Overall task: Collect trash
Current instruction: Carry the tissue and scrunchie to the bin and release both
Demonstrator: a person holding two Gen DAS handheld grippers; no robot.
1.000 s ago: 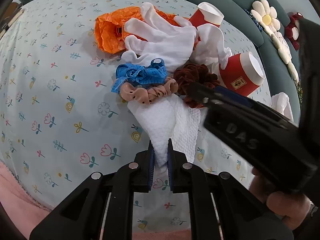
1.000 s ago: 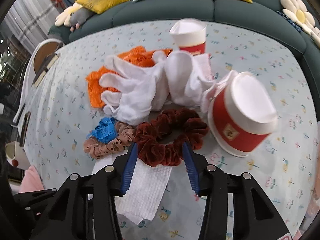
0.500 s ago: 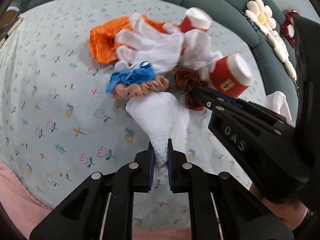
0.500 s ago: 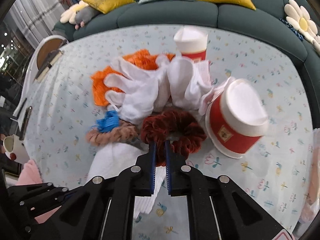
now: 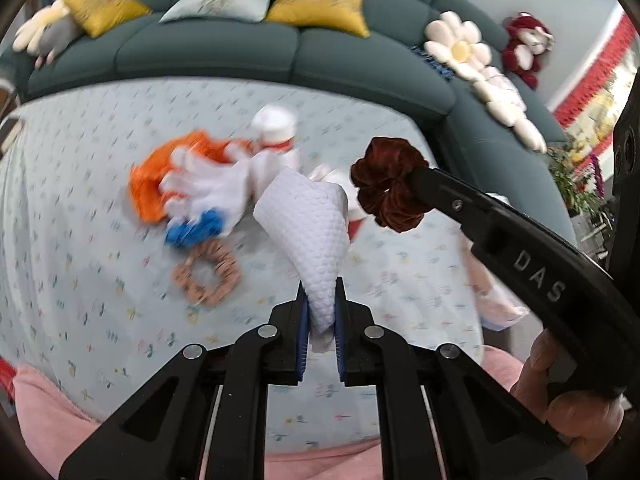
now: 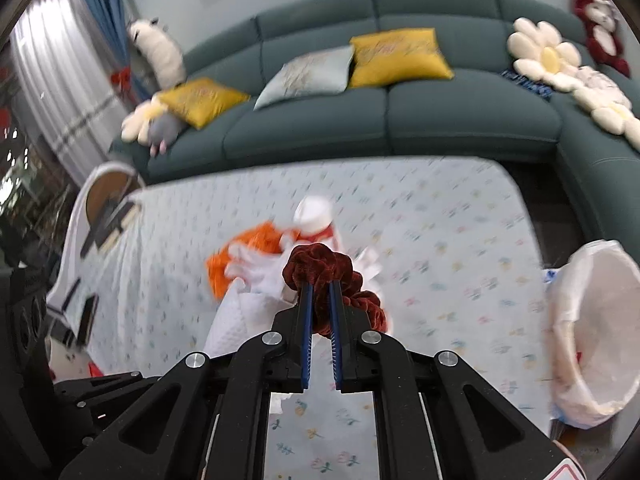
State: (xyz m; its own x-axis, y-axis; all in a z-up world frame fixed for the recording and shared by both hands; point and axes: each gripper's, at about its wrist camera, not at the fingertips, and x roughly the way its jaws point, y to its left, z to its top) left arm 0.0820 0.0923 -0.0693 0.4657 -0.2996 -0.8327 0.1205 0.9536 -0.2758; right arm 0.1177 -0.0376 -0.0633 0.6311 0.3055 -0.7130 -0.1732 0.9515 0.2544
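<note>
The left gripper (image 5: pixel 320 312) is clamped on the lower end of a white quilted paper towel (image 5: pixel 308 216), which stands up from the jaws at centre frame in the left wrist view. The right gripper (image 6: pixel 320 320) is closed on a dark red velvet scrunchie (image 6: pixel 320 268); in the left wrist view the same scrunchie (image 5: pixel 386 184) hangs off its fingertip at upper right, clear of the table.

Step in hand, as judged: carry both items to the lined bin (image 6: pixel 592 344), visible at the right edge of the right wrist view, just beside the table (image 6: pixel 440 216).

Procedure:
- Keep both grips closed during transit. The towel is held by a narrow end only and could slip.
- Bring each gripper fully over the bin opening before release, so that the item drops inside the liner and not on its rim.
- Release one item at a time.

Items on the tablecloth at centre left of the left wrist view: white gloves (image 5: pixel 208 188), an orange bag (image 5: pixel 148 188), a blue item (image 5: pixel 196 230), a tan scrunchie (image 5: pixel 208 276) and a red paper cup (image 5: pixel 276 128). The blur hides finer detail.
</note>
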